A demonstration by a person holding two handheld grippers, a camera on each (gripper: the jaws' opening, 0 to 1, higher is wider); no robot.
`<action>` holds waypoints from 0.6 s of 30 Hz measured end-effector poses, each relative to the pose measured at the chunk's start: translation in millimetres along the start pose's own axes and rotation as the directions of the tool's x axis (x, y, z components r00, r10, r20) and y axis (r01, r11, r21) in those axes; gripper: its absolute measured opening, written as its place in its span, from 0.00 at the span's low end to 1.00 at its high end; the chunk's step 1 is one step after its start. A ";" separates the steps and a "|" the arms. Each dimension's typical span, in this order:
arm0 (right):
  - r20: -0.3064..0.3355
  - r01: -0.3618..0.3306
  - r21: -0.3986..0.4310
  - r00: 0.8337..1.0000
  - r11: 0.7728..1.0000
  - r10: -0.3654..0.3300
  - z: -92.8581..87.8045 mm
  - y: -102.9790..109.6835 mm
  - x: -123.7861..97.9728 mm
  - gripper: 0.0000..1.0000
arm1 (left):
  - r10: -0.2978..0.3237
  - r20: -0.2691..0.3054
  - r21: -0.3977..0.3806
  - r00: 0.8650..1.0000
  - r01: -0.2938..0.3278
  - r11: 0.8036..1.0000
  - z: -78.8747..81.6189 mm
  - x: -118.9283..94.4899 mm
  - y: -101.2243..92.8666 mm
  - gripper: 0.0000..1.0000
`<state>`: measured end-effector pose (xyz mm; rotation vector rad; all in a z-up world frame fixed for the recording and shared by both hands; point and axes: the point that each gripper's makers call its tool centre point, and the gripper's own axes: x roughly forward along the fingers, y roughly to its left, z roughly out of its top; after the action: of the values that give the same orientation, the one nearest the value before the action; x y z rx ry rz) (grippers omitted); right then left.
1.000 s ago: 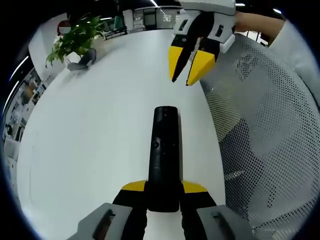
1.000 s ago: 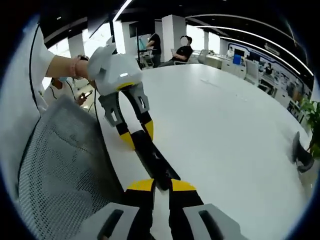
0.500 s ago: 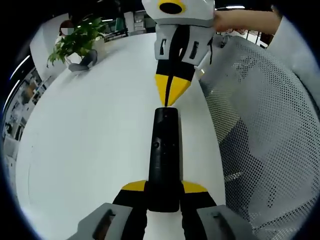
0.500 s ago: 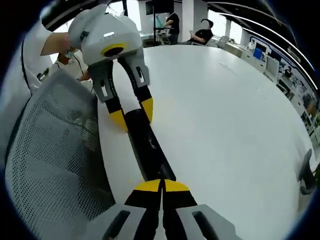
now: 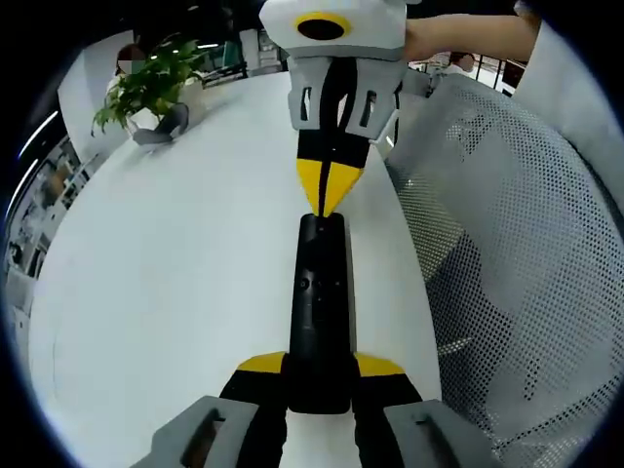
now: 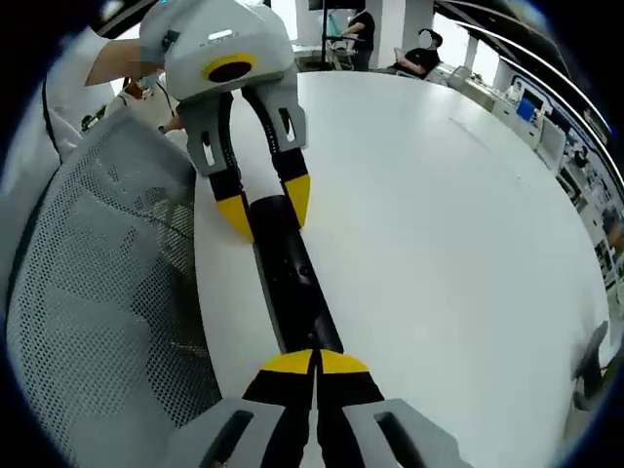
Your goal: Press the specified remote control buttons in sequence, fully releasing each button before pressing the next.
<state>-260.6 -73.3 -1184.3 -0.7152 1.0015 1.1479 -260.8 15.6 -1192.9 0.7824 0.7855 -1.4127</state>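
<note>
Two tongs, left tongs point(image 5: 318, 375) gripping remote point(image 5: 321, 302), right tongs point(image 5: 330, 200) pressed together, remote's near end hidden.

Broad bare white table point(image 5: 175, 253) surface lies open beside the remote control point(image 5: 320, 312). On the opposite side, a mesh chair back point(image 5: 517, 253) crowds the table edge.

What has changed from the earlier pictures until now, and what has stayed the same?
The right gripper has closed its jaws, which stood apart a second ago, and has come from beside the remote control to its far end, where its tips now meet it. The left gripper still clamps the near end of the remote, which has not moved on the white table. The potted plant stays where it was.
</note>
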 end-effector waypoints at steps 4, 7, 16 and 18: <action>-0.103 -0.012 -0.038 0.995 0.999 0.008 0.1 -0.6 2.0 0.00 | 0.000 -0.005 -0.002 1.000 0.000 1.000 0.3 0.1 -0.1 0.24; -0.123 -0.007 -0.023 0.992 1.000 0.004 0.7 -1.0 3.2 0.00 | -0.001 -0.006 -0.002 1.000 0.001 1.000 0.1 -0.1 -0.2 0.24; 0.060 0.008 0.042 0.998 0.999 -0.010 0.0 -0.9 -1.3 0.00 | -0.002 0.016 -0.006 1.000 0.002 1.000 0.5 -0.7 0.2 0.24; 0.097 -0.003 0.101 0.995 0.995 -0.006 0.5 -0.8 -2.8 0.00 | -0.001 0.014 -0.007 1.000 0.001 1.000 0.4 -0.6 0.1 0.24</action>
<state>-259.9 -74.2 -1181.5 -0.5741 0.9689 1.1126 -260.7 15.6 -1192.1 0.7662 0.7803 -1.4141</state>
